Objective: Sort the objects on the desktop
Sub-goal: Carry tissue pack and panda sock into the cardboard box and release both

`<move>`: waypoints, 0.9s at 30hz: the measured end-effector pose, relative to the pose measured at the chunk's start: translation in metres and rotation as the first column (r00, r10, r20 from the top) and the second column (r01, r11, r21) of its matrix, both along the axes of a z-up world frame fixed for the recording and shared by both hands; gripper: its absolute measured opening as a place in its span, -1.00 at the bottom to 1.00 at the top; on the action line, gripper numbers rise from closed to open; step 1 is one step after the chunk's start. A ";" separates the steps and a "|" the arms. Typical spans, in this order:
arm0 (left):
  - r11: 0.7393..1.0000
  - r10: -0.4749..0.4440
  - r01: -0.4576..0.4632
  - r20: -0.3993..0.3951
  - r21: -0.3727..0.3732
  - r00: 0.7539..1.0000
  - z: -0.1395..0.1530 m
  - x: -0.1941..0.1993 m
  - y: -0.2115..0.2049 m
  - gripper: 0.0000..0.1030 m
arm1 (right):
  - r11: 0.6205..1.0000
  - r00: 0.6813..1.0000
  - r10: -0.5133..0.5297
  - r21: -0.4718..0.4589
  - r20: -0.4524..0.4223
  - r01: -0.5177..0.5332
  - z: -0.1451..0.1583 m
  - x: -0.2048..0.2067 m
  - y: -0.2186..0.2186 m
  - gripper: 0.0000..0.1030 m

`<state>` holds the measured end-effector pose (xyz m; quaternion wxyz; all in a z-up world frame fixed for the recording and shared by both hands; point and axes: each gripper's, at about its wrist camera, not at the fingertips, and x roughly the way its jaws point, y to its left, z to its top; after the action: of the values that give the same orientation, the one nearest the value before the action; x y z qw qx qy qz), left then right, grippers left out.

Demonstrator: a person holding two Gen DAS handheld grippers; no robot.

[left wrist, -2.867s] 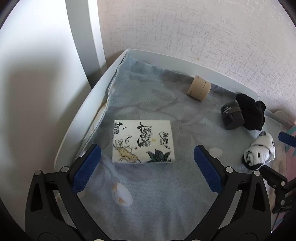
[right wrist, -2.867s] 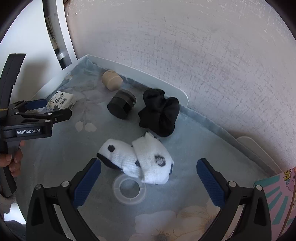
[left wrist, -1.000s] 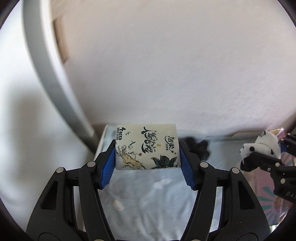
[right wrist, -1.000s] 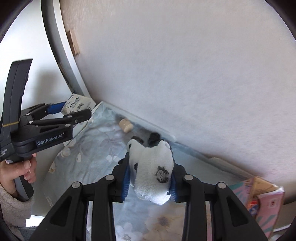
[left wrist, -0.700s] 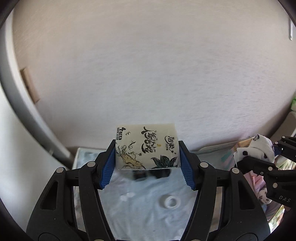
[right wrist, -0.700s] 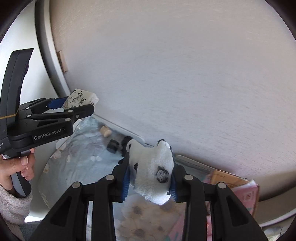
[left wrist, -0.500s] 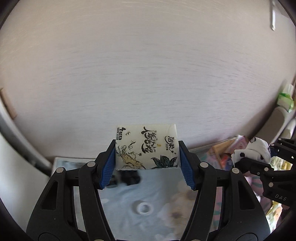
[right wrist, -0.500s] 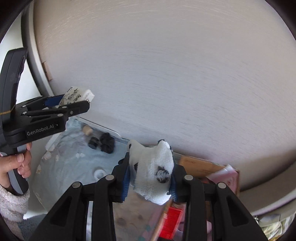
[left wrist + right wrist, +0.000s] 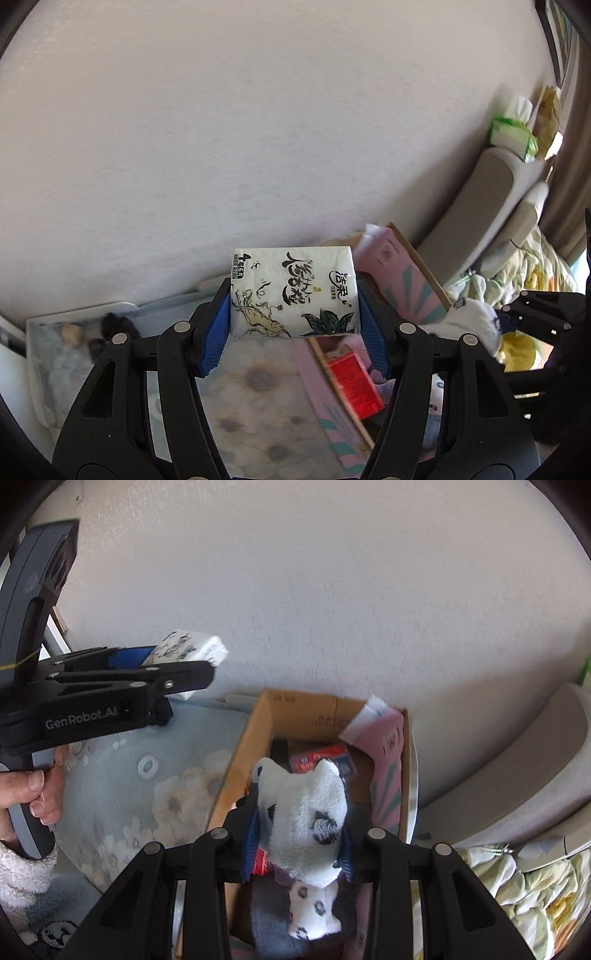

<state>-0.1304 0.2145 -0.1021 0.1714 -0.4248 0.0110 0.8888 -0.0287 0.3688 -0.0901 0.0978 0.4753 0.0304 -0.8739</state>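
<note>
- Gripping the spotted white sock [image 9: 301, 821], the right claw [image 9: 297, 843] is clenched on it, blue pads on either side.
- Below and beyond the sock: open cardboard box [image 9: 251, 746] holding a red packet [image 9: 321, 762].
- Left claw [image 9: 293, 314] grasps the tissue pack [image 9: 293, 291] by its two ends, raised above the floral-cloth worktop [image 9: 255, 402], beside the box.
- Far end of worktop: black socks [image 9: 116, 323].

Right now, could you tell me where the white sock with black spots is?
The spotted sock is clamped in the right gripper, held above the open cardboard box, low and central in the right wrist view; a red packet lies in the box behind it.
</note>
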 end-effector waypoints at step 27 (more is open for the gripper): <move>0.999 0.030 -0.036 0.159 0.038 0.987 -0.024 -0.005 0.070 0.93 | 0.992 0.991 0.120 -0.055 0.062 -0.117 -0.037 0.020 0.016 -0.13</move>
<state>-0.1358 0.2841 -0.1265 0.1657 -0.4906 -0.0278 0.8550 -0.0083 0.3852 -0.1276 0.1625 0.4983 0.0330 -0.8510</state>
